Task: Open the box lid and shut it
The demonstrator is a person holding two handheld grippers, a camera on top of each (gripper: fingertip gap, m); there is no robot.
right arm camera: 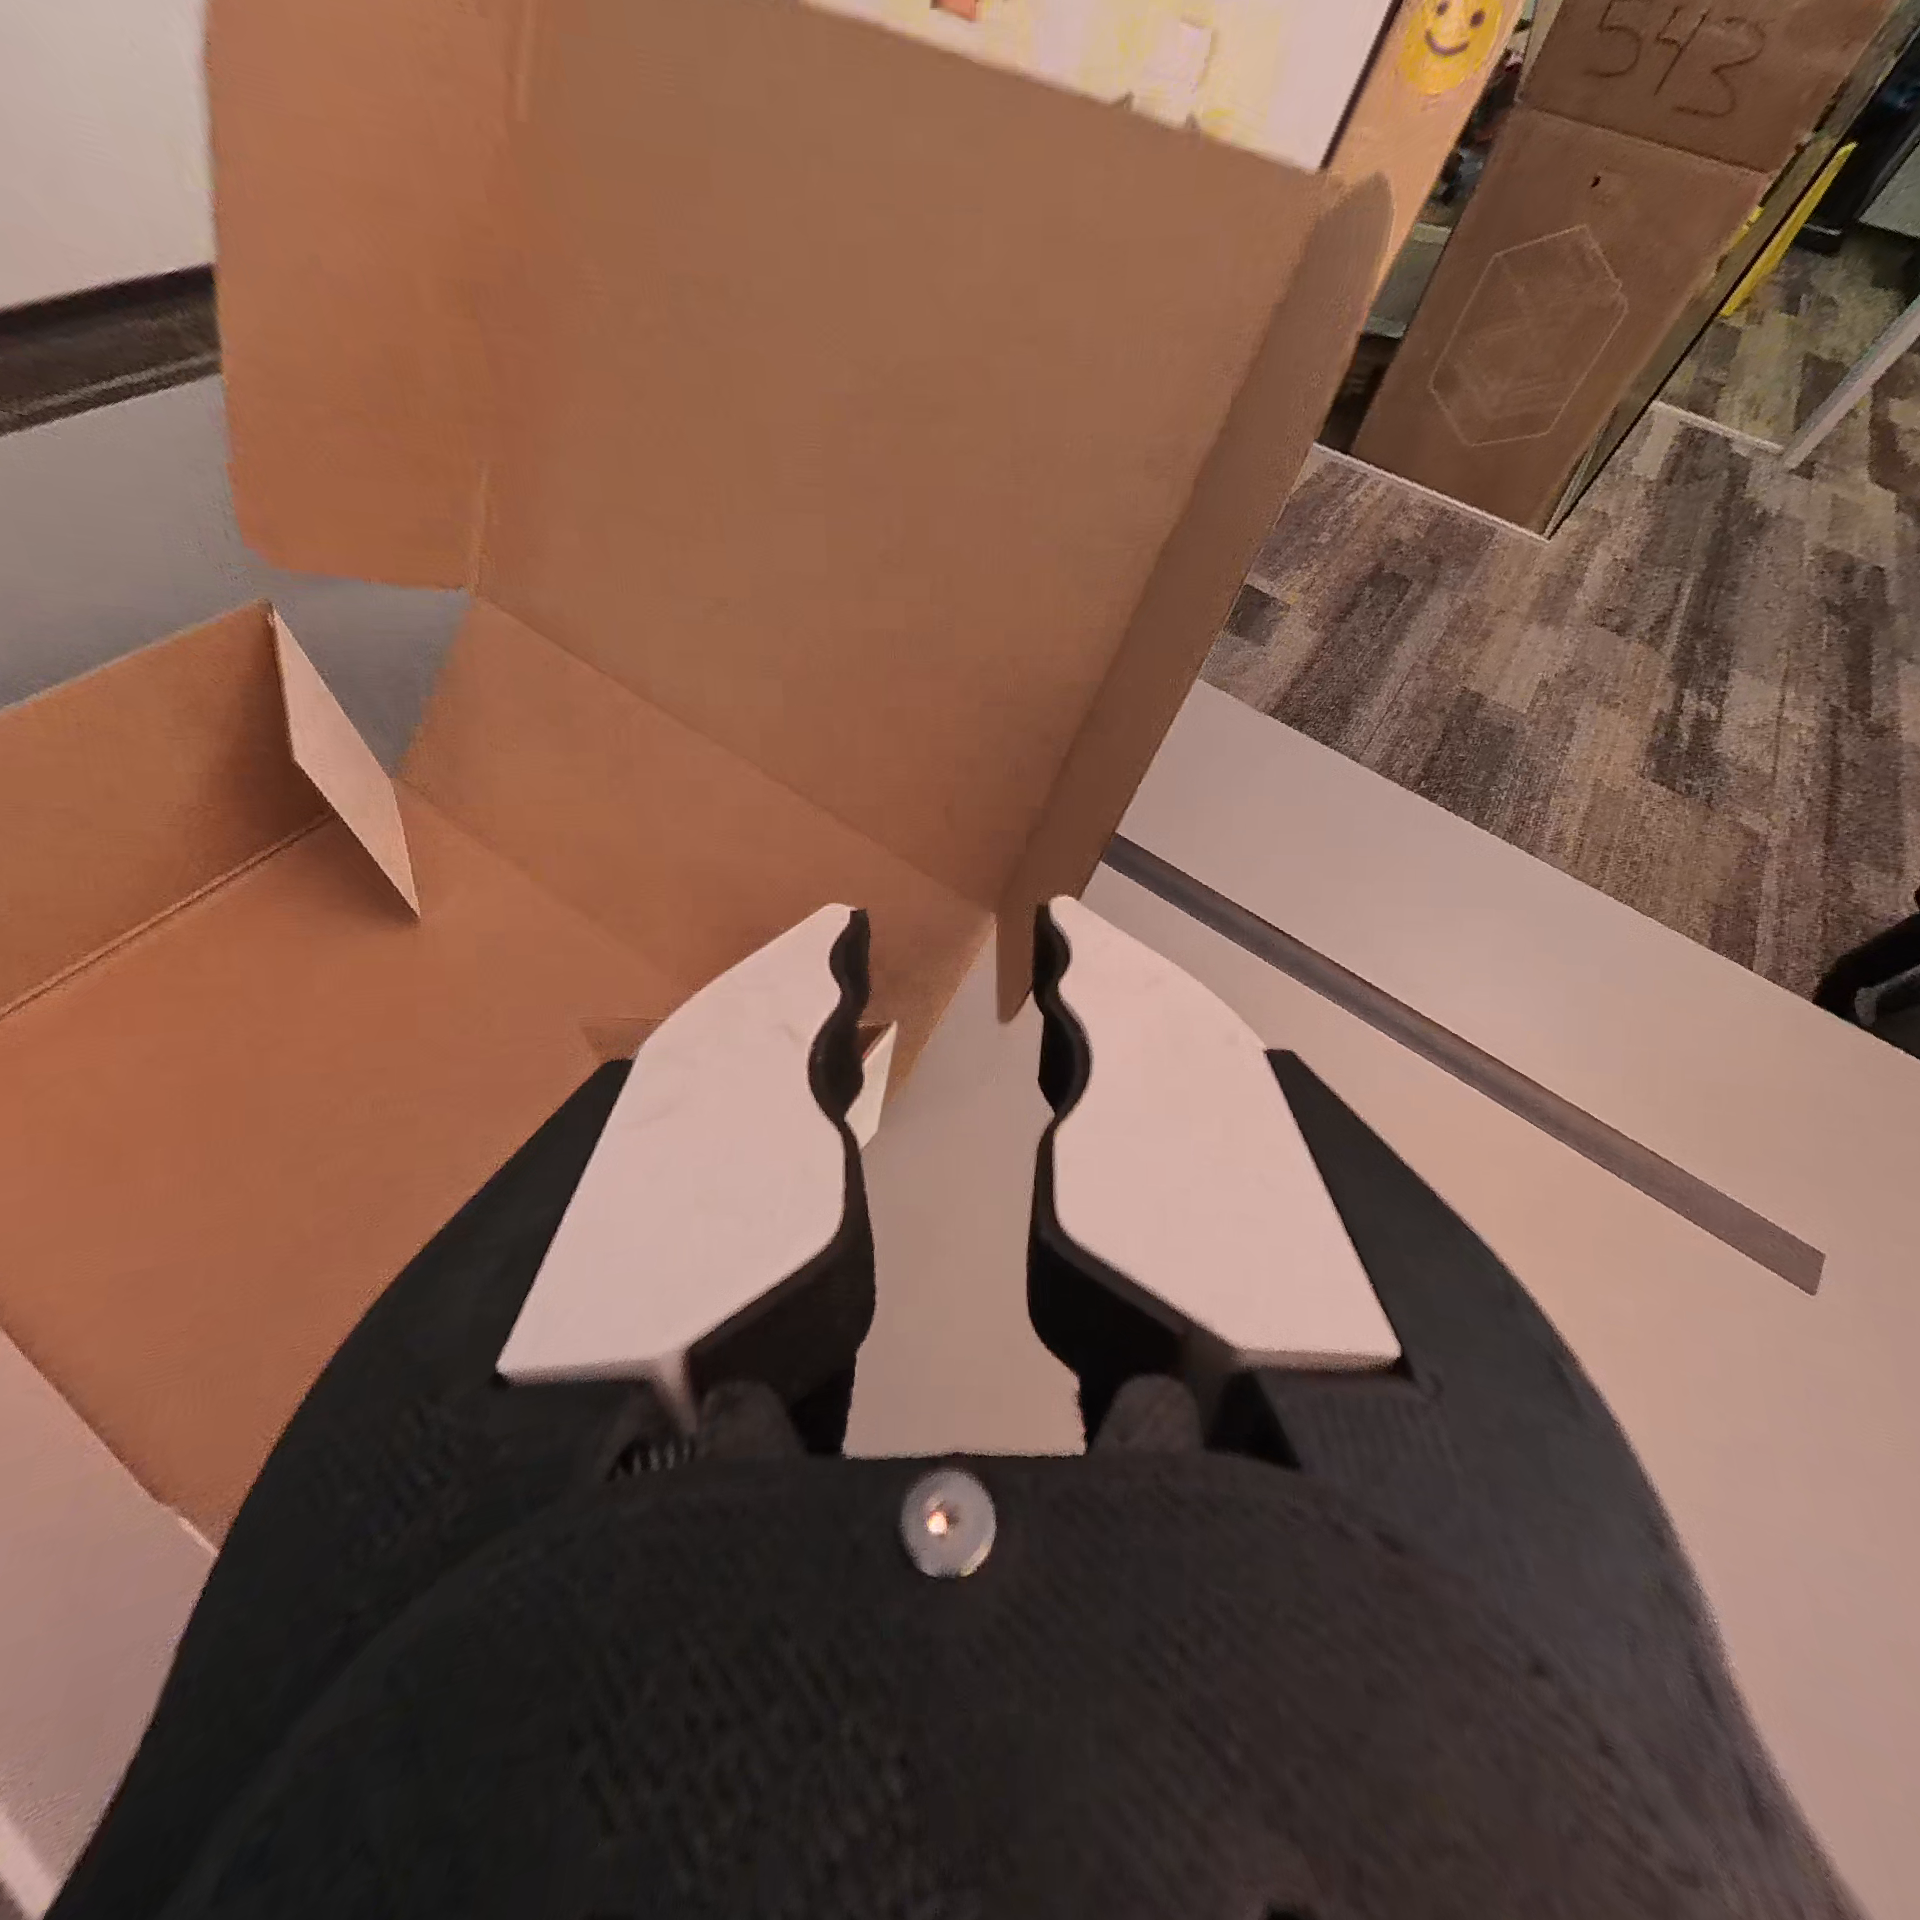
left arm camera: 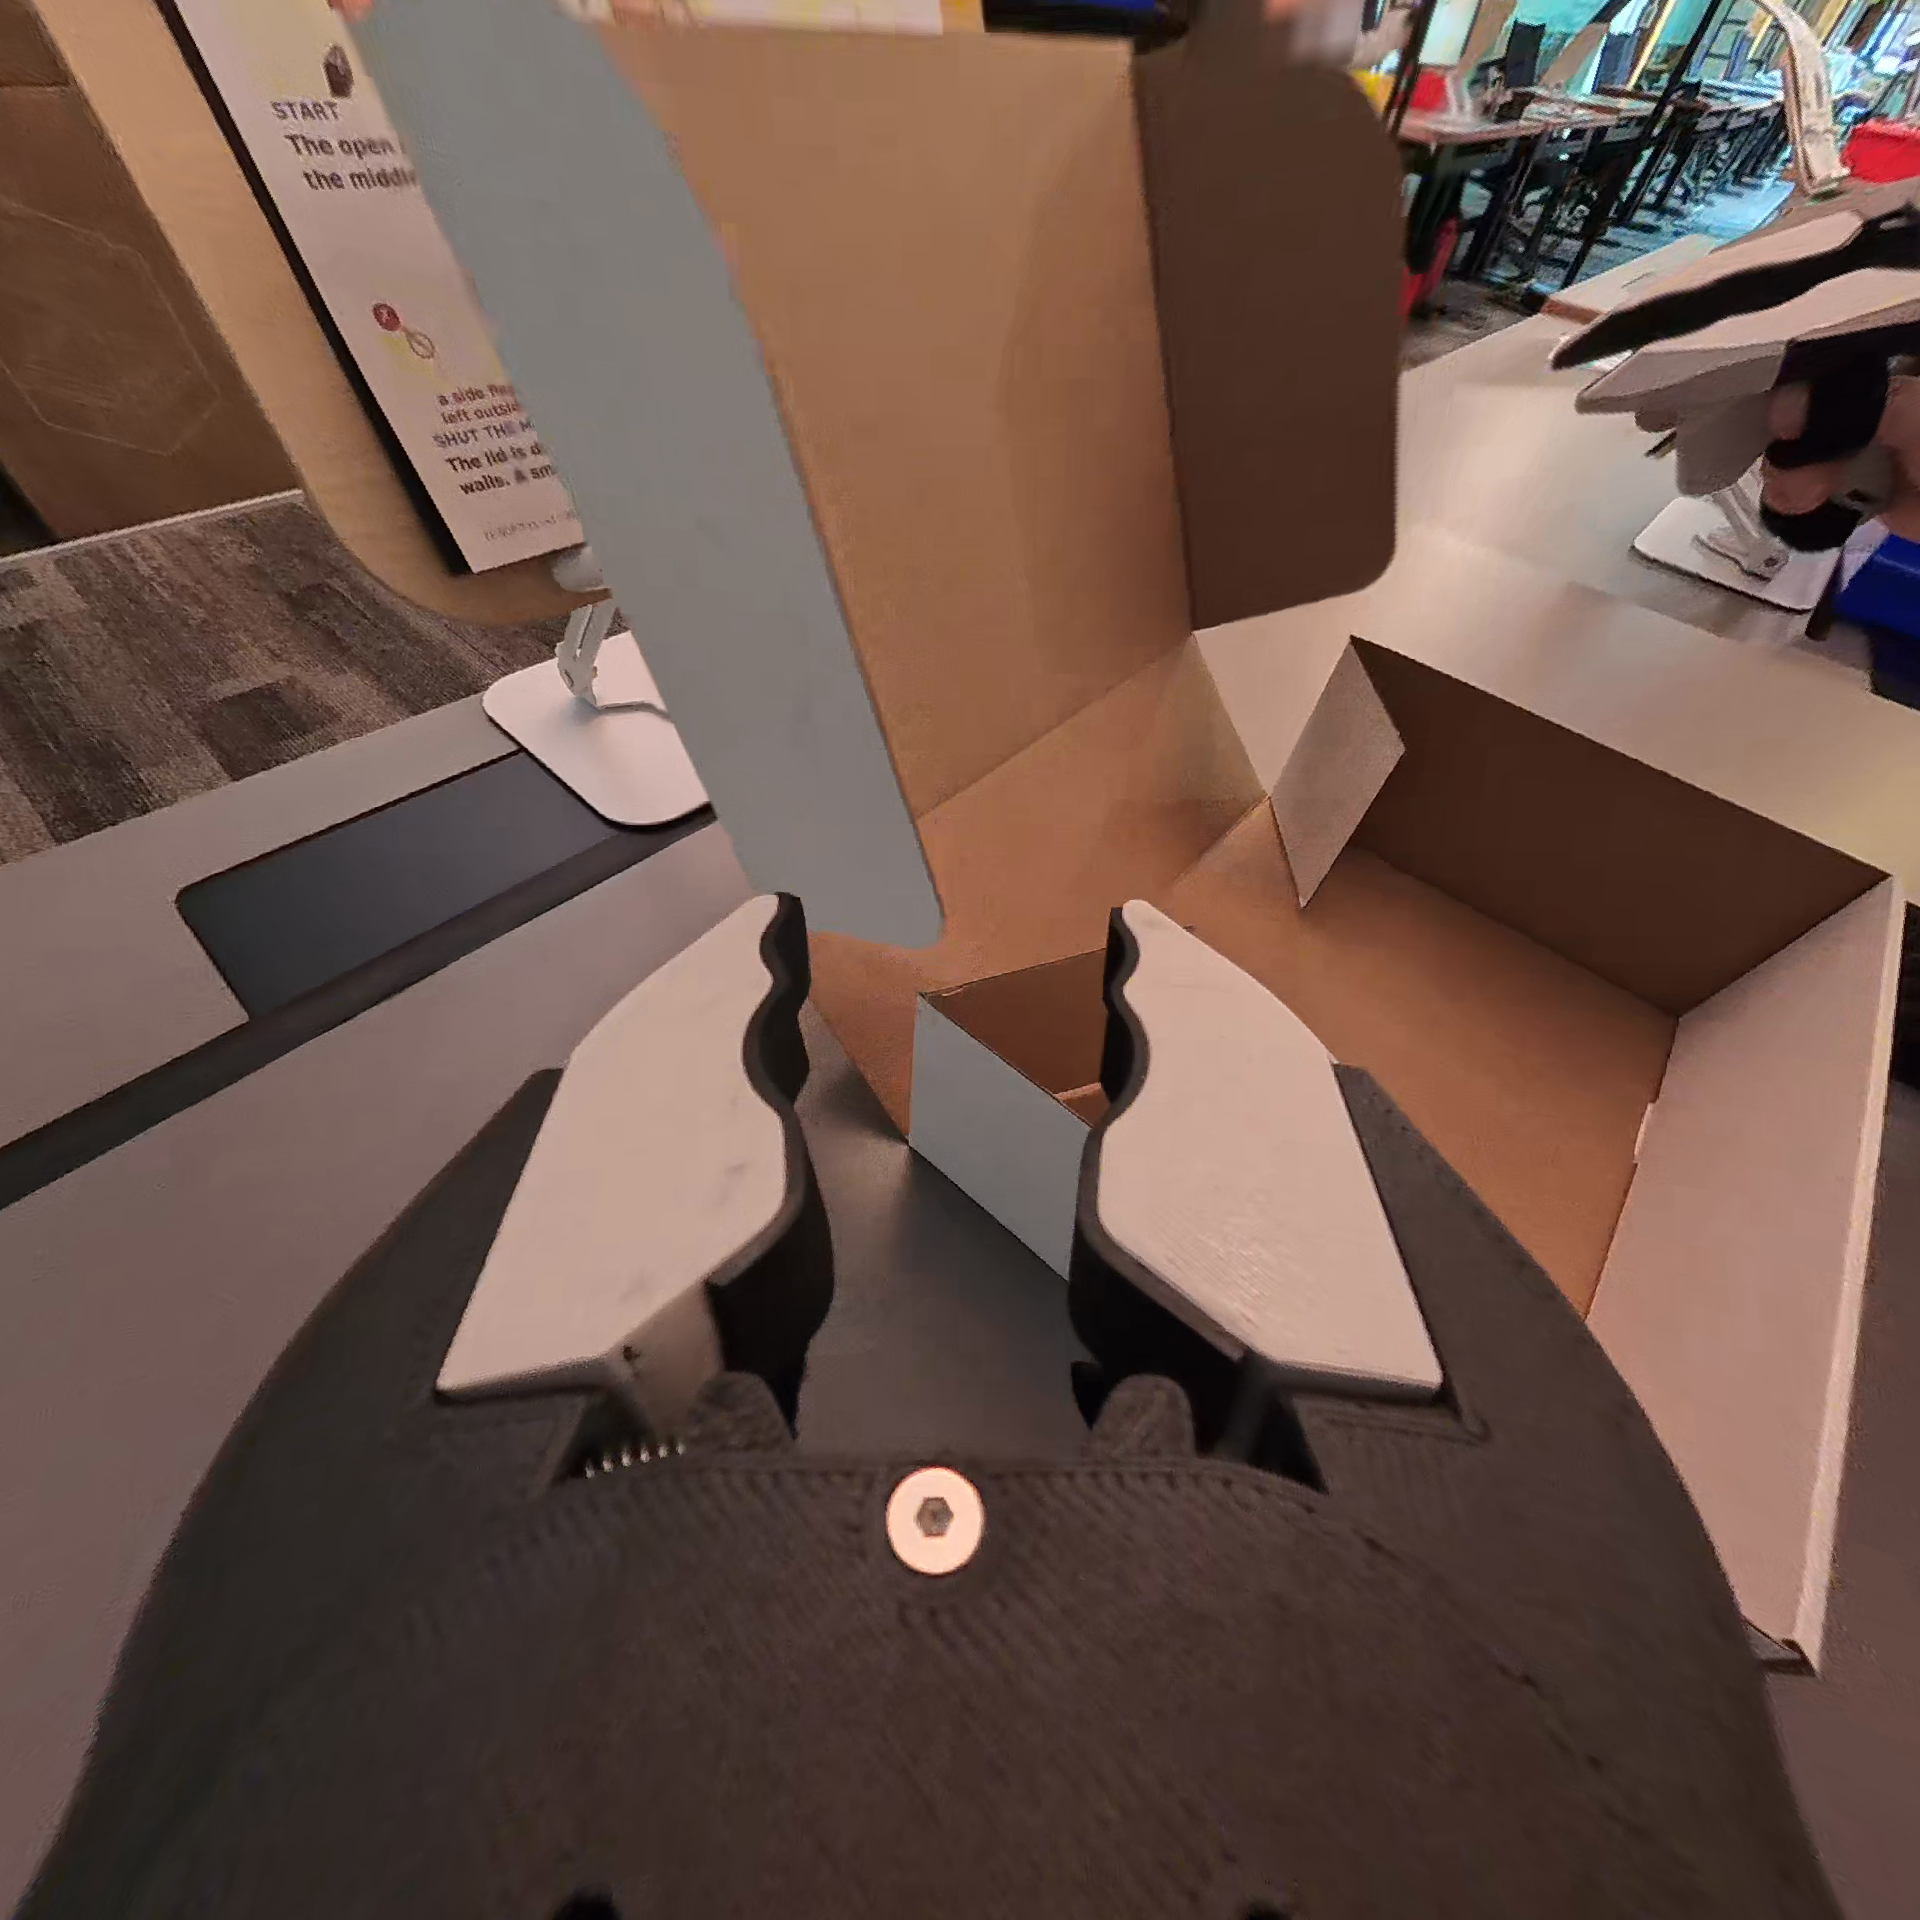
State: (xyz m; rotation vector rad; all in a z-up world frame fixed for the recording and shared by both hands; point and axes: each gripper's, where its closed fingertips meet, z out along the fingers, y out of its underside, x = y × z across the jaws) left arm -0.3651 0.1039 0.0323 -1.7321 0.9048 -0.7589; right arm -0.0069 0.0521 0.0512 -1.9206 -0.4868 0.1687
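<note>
A cardboard box, white outside and brown inside, lies open on the table, its front wall (left arm camera: 1756,1299) nearest the camera. Its lid (left arm camera: 987,416) stands upright at the back. The lid's left side flap (left arm camera: 644,468) hangs down to just ahead of my left gripper (left arm camera: 956,916), which is open and empty at the box's left front corner. In the right wrist view the lid (right arm camera: 831,468) is also upright. The lower tip of its right side flap (right arm camera: 1195,571) sits between the open fingers of my right gripper (right arm camera: 951,920), close to the right one. My right gripper also shows far right in the left wrist view (left arm camera: 1714,343).
A small corner tab (left arm camera: 1335,769) stands inside the box. A sign on a white stand (left arm camera: 592,727) is behind the left flap, next to a dark inlay (left arm camera: 395,883) in the table. A tall cardboard carton (right arm camera: 1558,260) stands on the carpet past the table edge.
</note>
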